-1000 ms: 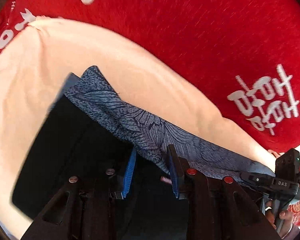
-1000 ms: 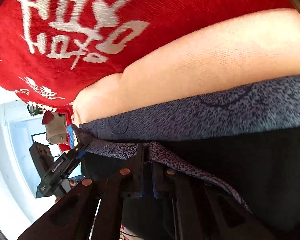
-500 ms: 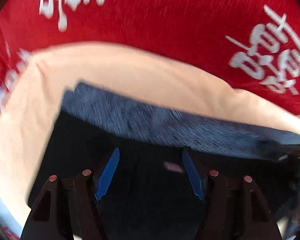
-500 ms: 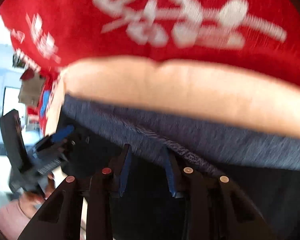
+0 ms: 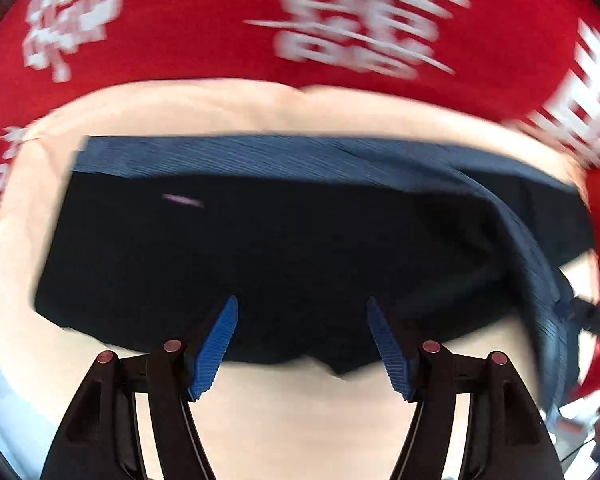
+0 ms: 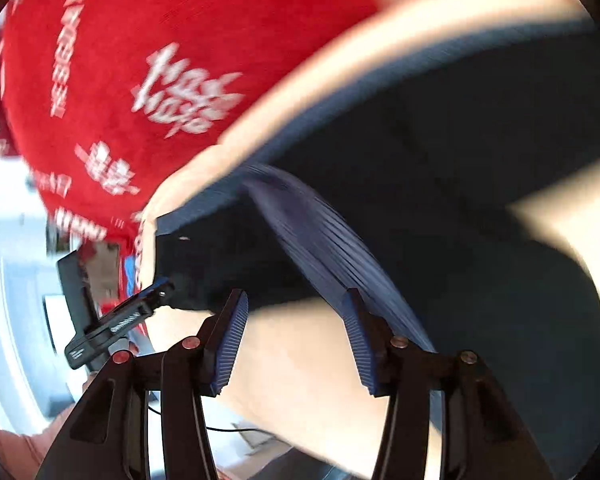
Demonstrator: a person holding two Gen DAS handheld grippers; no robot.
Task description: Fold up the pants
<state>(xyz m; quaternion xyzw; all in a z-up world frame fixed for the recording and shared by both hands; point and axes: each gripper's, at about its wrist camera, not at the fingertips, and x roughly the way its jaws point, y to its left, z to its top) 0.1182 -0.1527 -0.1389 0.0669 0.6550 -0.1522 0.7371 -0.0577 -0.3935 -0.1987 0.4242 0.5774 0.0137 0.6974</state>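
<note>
Dark navy pants [image 5: 300, 248] lie folded flat on a peach cloth [image 5: 220, 108], with a blue patterned band [image 5: 300, 156] along their far edge. My left gripper [image 5: 301, 304] hovers open over the near edge of the pants, with nothing between its blue pads. In the right wrist view the pants [image 6: 440, 160] fill the right side, and a strip of the patterned band [image 6: 324, 240] runs down past the right finger. The jaws of my right gripper [image 6: 296, 296] are opening; only the peach cloth [image 6: 300, 360] shows between them.
A red blanket [image 5: 180, 20] with white lettering lies under the peach cloth and spreads beyond it on the far side. The left gripper's body [image 6: 116, 320] shows at the left of the right wrist view, near the blanket's edge [image 6: 140, 60]. A pale floor lies past that edge.
Both grippers were shut on the patterned edge a second ago. They have let go, opened and drawn back and up, and the pants now lie flat and further off.
</note>
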